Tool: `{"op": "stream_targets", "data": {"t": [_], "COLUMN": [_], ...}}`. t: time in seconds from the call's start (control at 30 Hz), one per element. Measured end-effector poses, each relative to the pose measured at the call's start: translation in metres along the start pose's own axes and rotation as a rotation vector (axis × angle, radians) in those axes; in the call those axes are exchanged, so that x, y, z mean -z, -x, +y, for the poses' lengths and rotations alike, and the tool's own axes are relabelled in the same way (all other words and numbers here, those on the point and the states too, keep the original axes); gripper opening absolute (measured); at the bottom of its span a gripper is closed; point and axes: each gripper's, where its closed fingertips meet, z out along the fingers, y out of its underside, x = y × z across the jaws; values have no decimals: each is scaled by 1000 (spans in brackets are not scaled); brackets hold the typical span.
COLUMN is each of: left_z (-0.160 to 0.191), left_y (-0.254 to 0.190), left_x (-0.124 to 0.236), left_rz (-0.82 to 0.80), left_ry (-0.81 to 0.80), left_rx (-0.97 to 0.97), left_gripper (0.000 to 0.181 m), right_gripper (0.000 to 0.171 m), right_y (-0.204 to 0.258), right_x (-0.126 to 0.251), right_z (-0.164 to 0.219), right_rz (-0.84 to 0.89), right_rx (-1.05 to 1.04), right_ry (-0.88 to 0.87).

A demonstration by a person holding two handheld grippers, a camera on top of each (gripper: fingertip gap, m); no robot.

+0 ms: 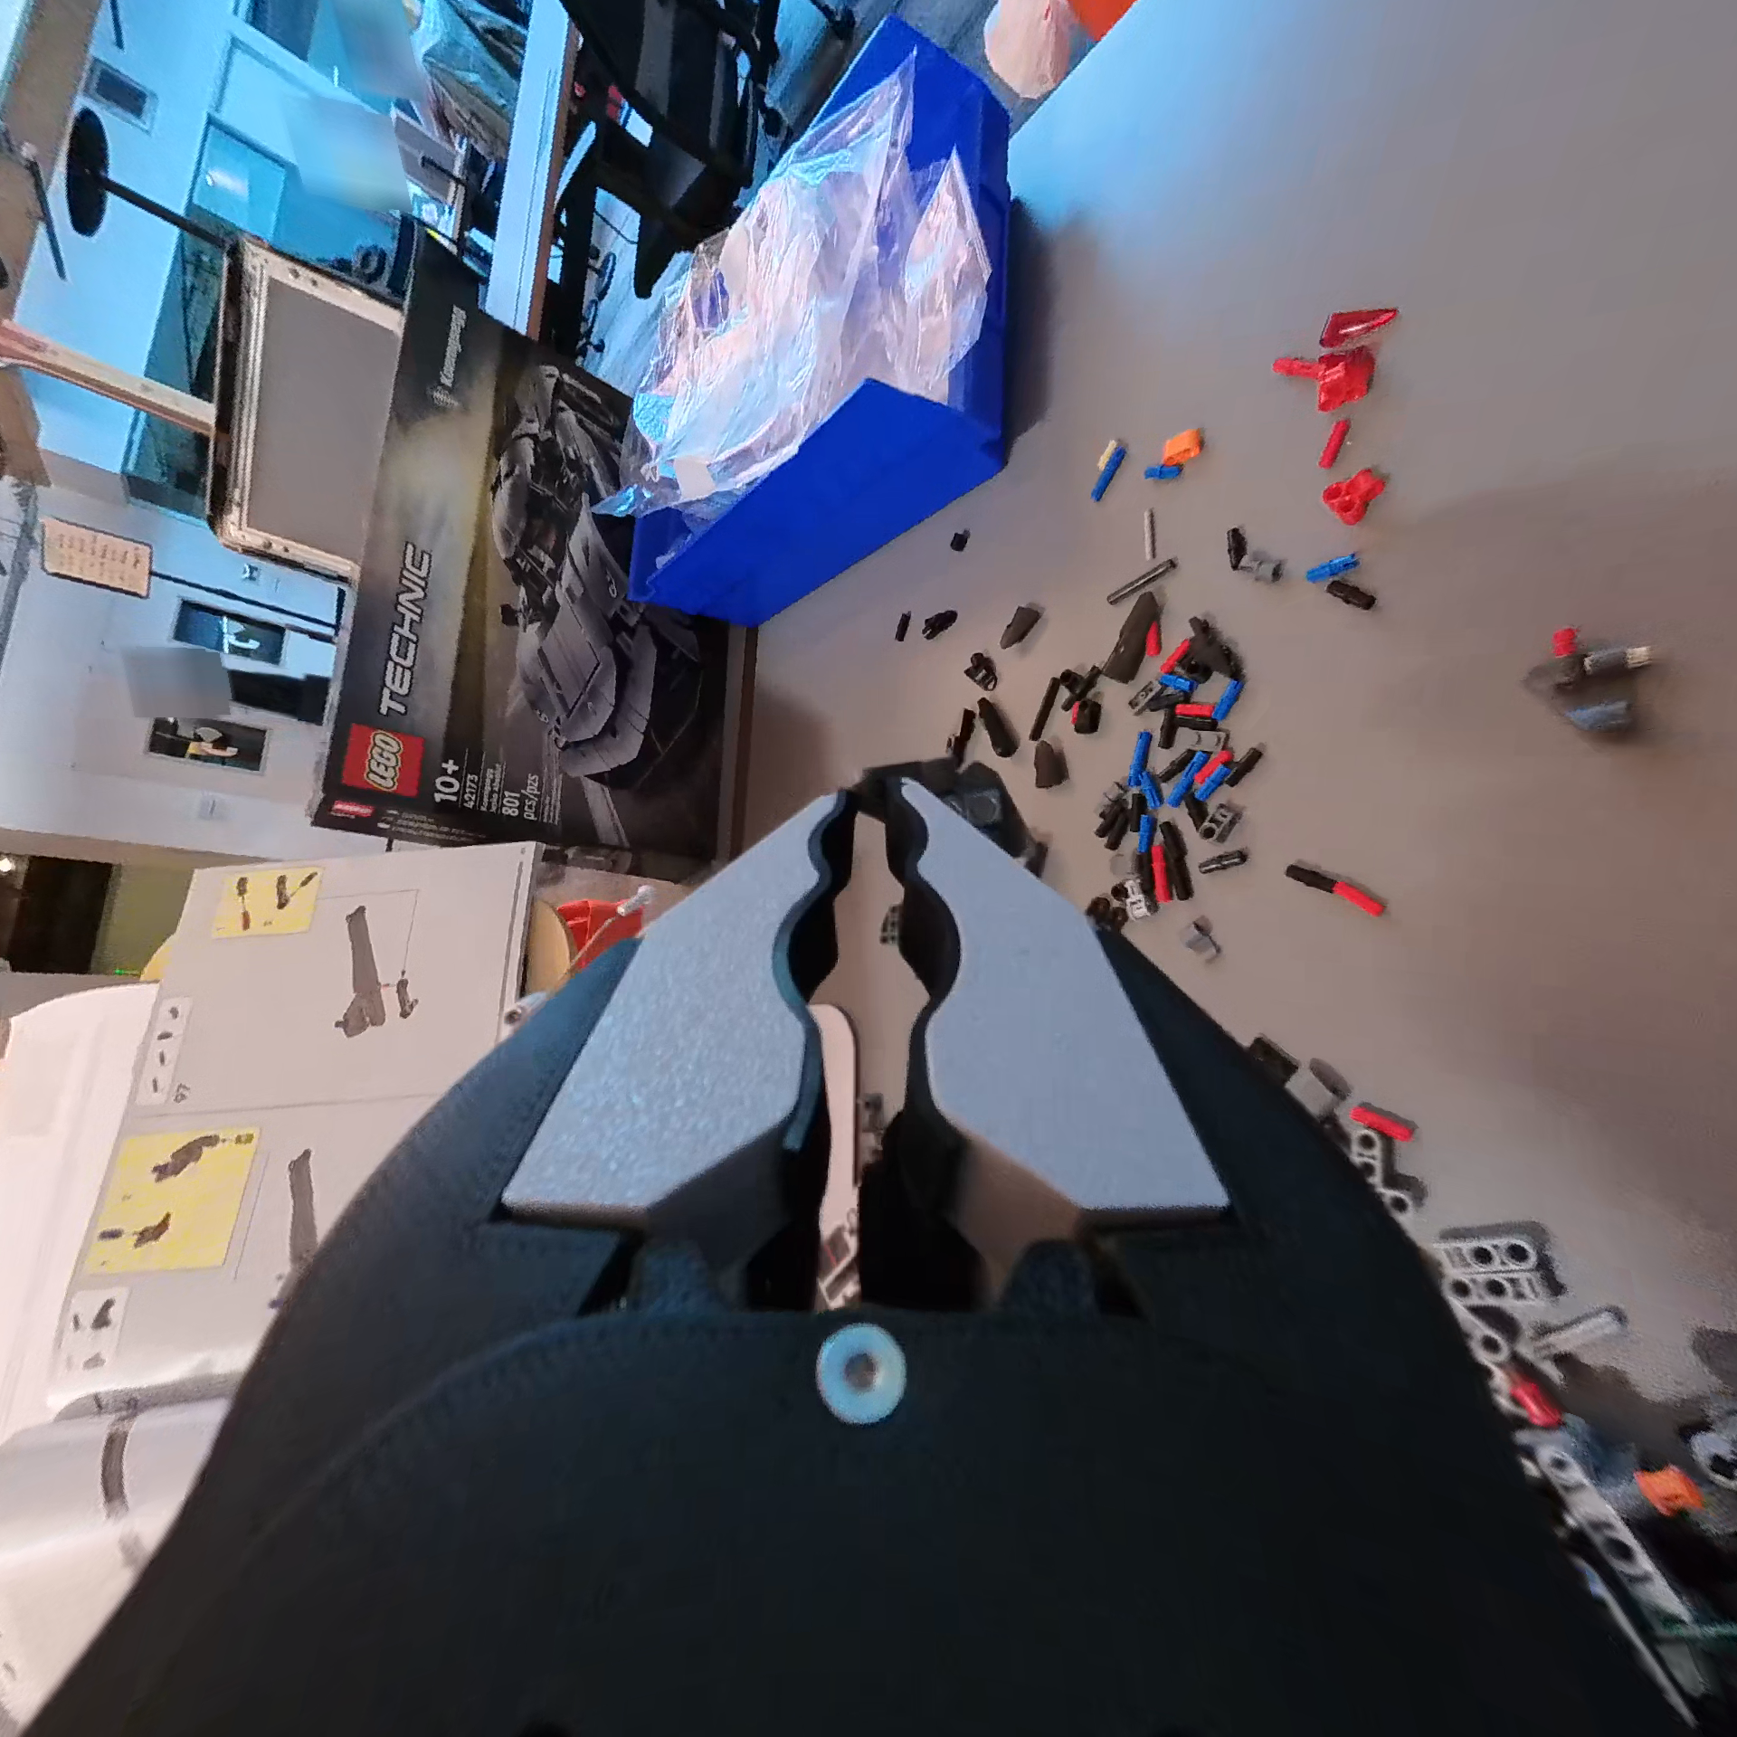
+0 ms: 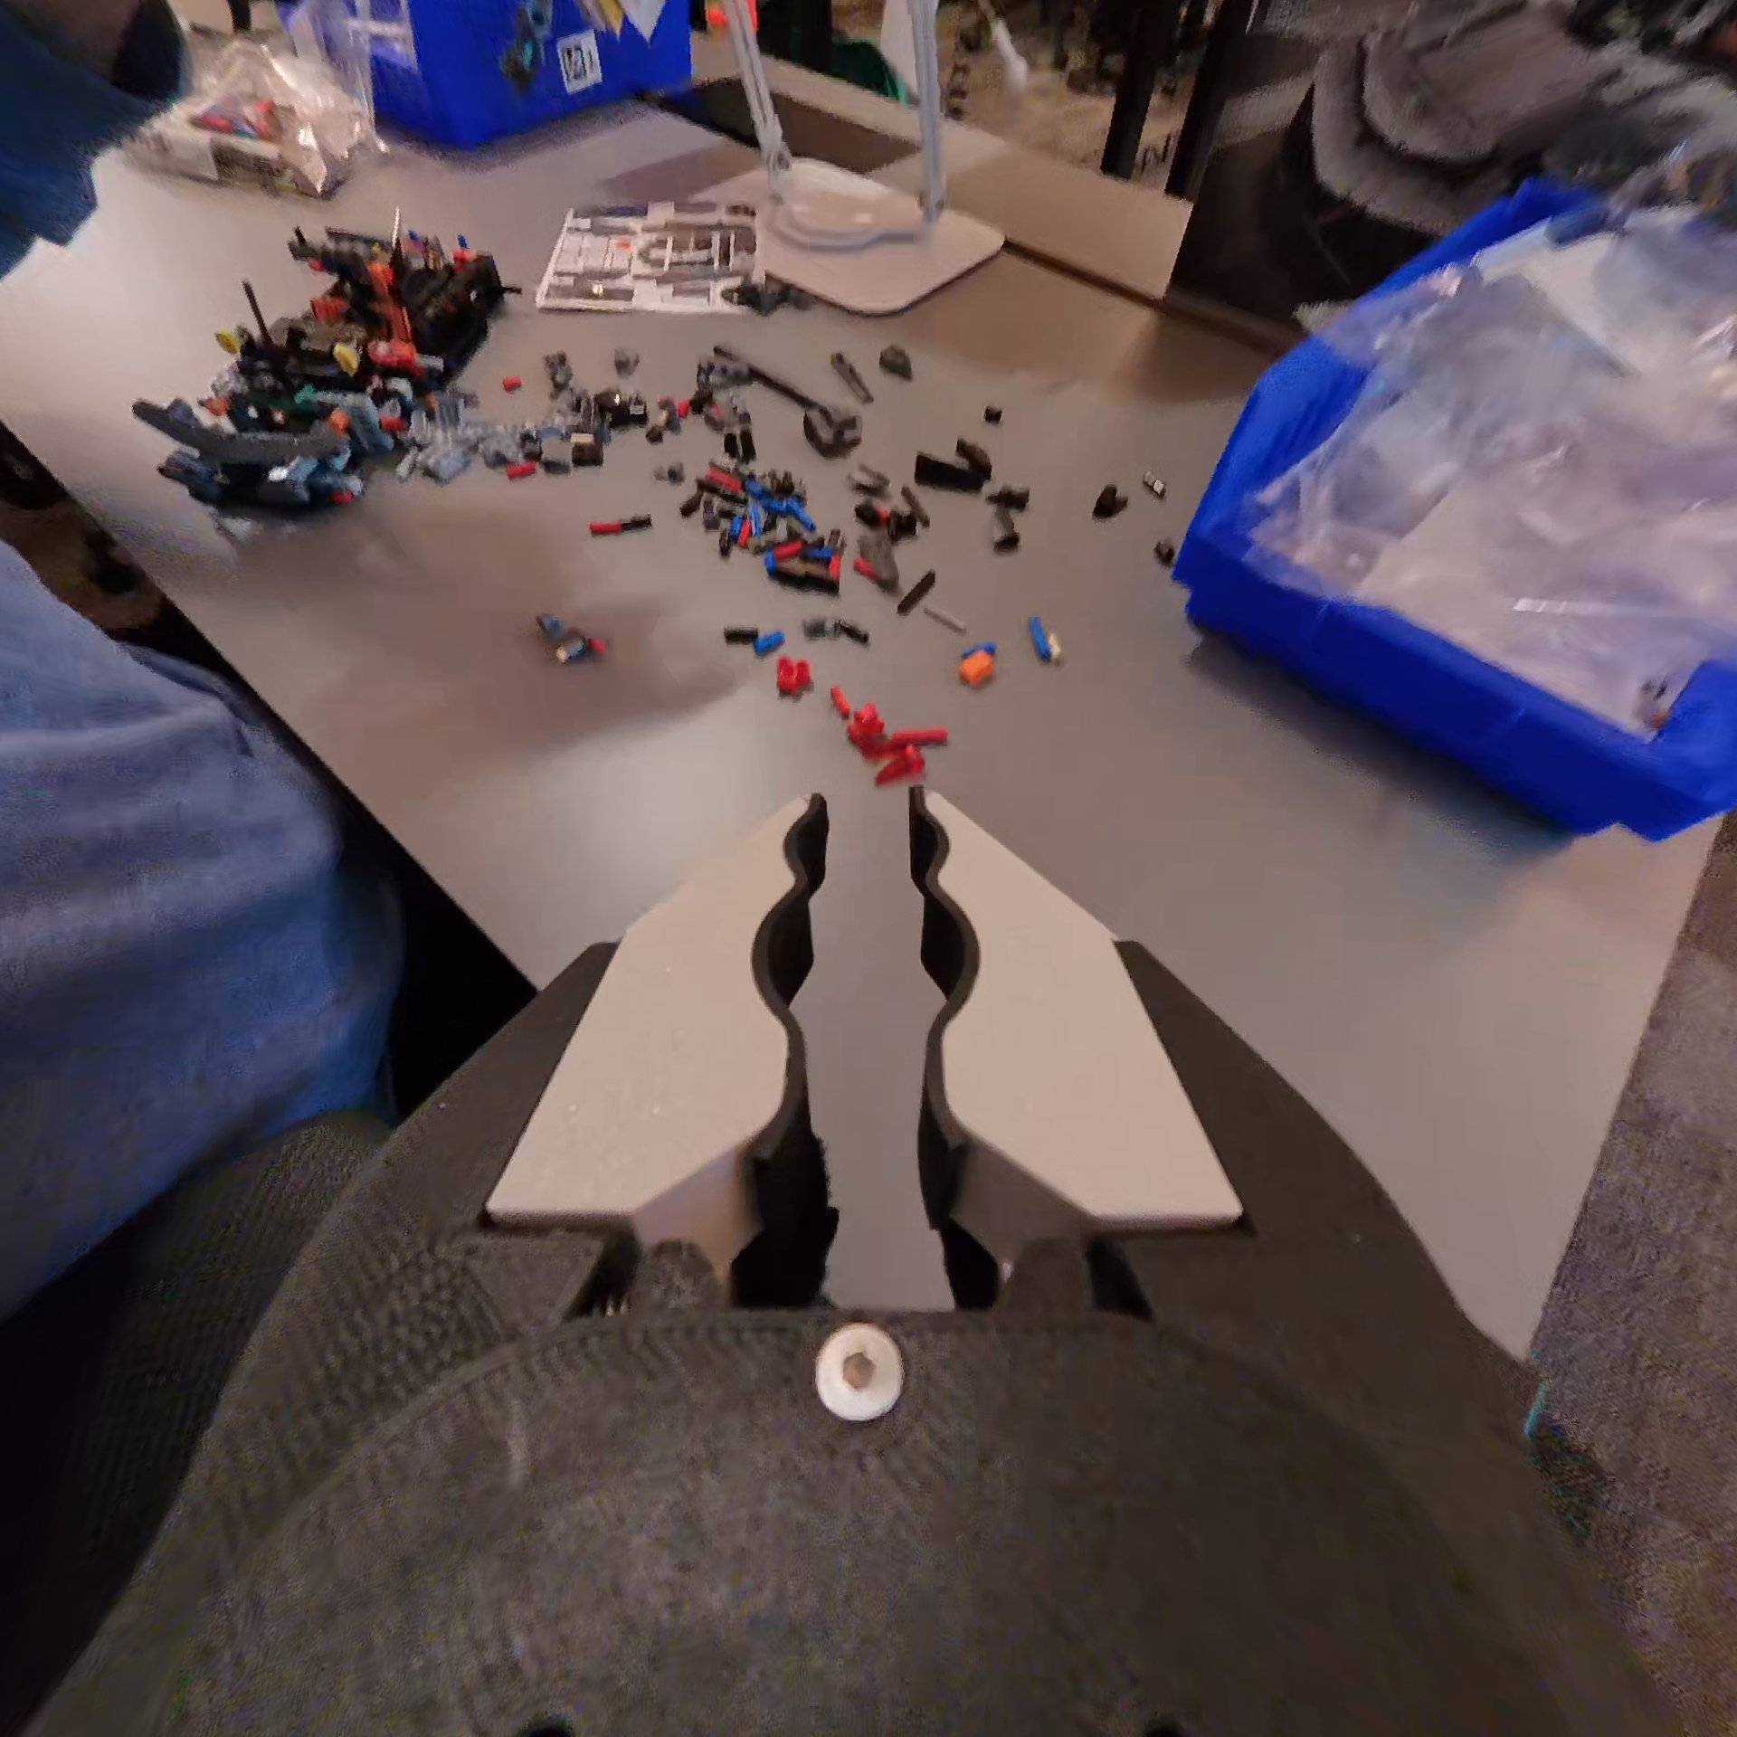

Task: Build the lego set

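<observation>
Loose black, blue and red lego pieces (image 1: 1165,752) lie scattered on the grey table (image 1: 1410,188); they also show in the right wrist view (image 2: 780,526). A partly built dark model (image 2: 348,395) stands at the far left, and at the lower right edge of the left wrist view (image 1: 1598,1504). My left gripper (image 1: 874,799) hovers at the near side of the pile, jaws almost together, and seems to pinch a small black piece (image 1: 902,775). My right gripper (image 2: 865,808) is open and empty above the table, just short of a cluster of red pieces (image 2: 884,738).
A blue bin (image 1: 846,489) with plastic bags sits beside the pile, on the right in the right wrist view (image 2: 1410,677). The set's box (image 1: 489,611) and open instruction booklet (image 1: 282,1034) stand left. A lamp base (image 2: 865,244), a printed sheet (image 2: 649,258) and a blue sleeve (image 2: 141,846) show. The tips of one gripper are about 30 centimeters away from the tips of the other. The right gripper is farther from the partly built dark model (image 2: 348,395), some 40 centimeters, than the left, some 25 centimeters. The left camera catches it too, in the left wrist view (image 1: 1588,1509).
</observation>
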Motion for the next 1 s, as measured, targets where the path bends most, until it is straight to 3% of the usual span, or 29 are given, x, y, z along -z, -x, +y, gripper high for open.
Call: {"op": "stream_targets", "data": {"t": [0.03, 0.23, 0.63, 0.83, 1.0], "left_z": [1, 6, 29, 42, 43], "left_y": [-2, -16, -47, -56, -63], "left_x": [1, -1, 7, 5, -4], "left_rz": [1, 17, 64, 101, 132], "left_ry": [7, 50, 95, 95, 84], "left_rx": [11, 42, 146, 188, 190], "left_gripper": [4, 4, 4, 4, 4], "right_gripper": [15, 17, 22, 17, 13], "right_y": [2, 8, 14, -26, -65], "right_x": [-1, -22, -89, -106, -144], "right_z": [9, 39, 20, 3, 3], "right_rz": [-5, -63, -148, -51, -32], "right_rx": [-7, -13, 106, 107, 158], "right_ry": [17, 73, 130, 140, 242]}}
